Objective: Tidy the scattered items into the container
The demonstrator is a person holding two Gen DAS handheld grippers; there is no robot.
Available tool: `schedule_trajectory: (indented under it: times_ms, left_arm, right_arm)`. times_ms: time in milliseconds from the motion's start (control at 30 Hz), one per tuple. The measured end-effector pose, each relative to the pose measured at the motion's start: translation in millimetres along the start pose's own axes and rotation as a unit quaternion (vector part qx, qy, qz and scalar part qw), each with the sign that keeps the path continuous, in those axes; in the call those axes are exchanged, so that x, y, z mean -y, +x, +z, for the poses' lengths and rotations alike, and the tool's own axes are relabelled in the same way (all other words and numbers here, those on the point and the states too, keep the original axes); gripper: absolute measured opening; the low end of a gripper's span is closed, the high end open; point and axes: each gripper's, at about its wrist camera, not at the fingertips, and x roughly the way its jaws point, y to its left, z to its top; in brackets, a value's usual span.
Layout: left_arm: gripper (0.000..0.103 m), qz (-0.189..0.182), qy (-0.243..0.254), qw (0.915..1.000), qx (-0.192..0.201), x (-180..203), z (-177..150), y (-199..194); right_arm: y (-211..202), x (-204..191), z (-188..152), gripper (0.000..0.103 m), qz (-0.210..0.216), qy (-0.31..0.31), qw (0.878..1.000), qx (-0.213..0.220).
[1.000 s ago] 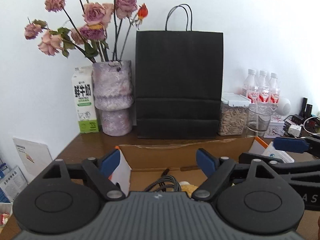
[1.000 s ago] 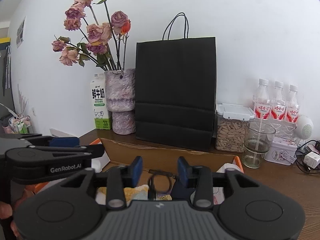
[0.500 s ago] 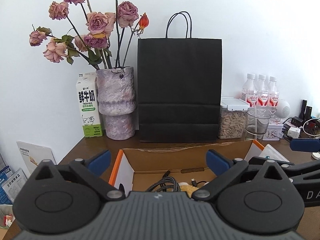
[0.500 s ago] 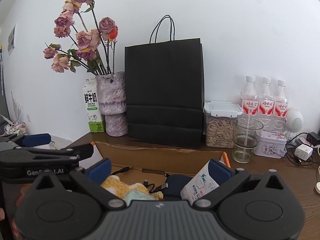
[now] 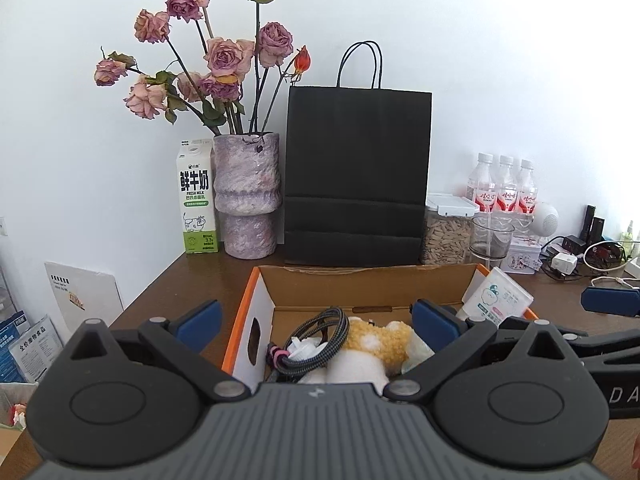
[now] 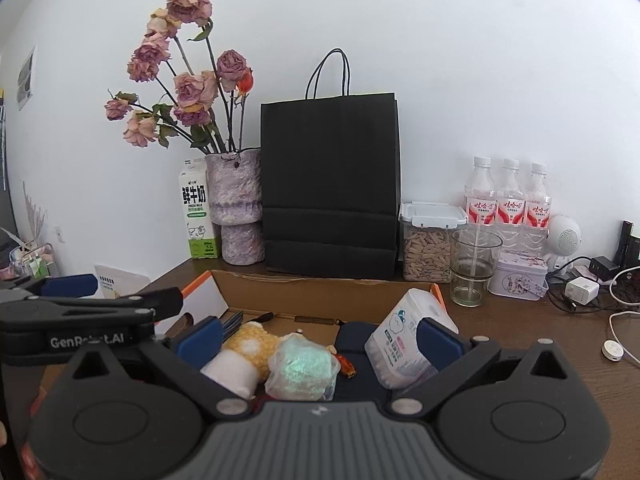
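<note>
Left wrist cam sits low behind its own fingers, angled slightly down over the cardboard box (image 5: 360,284), facing the white wall and black paper bag (image 5: 358,176). Right wrist cam has the same heading from a spot further right, box (image 6: 320,292) close below. Both share box, bag (image 6: 330,184), vase (image 5: 246,196) and milk carton (image 5: 196,200); each catches the other gripper at frame edge.

From my feed: black paper bag (image 5: 358,176) at 12 o'clock, vase of dried roses (image 5: 246,196) and milk carton (image 5: 197,198) at 11, water bottles (image 6: 507,196) around 2
</note>
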Motion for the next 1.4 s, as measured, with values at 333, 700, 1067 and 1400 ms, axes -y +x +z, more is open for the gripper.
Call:
schedule_trajectory:
  times_ms: [333, 700, 1067, 1400]
  left_arm:
    - [0.103, 0.006, 0.002, 0.9998, -0.017, 0.6, -38.5, -63.2]
    - [0.103, 0.034, 0.007, 0.9991, -0.025, 6.5, -70.9, -117.2]
    - [0.103, 0.027, 0.005, 0.9987, -0.044, 10.0, -89.7, -124.9]
    - [0.103, 0.029, 0.004, 0.9986, -0.045, 9.0, -91.1, -126.0]
  right_arm:
    - [-64.6, -18.0, -41.3, 0.103, -0.003, -0.002, 1.0, -0.024]
    - [-118.0, -30.1, -78.9, 0.103, -0.006, 0.007, 0.999, -0.035]
    - [-132.2, -31.0, -99.0, 0.103, -0.016, 0.01, 0.998, -0.053]
    - [-134.4, -31.6, -100.5, 0.103, -0.016, 0.008, 0.998, -0.055]
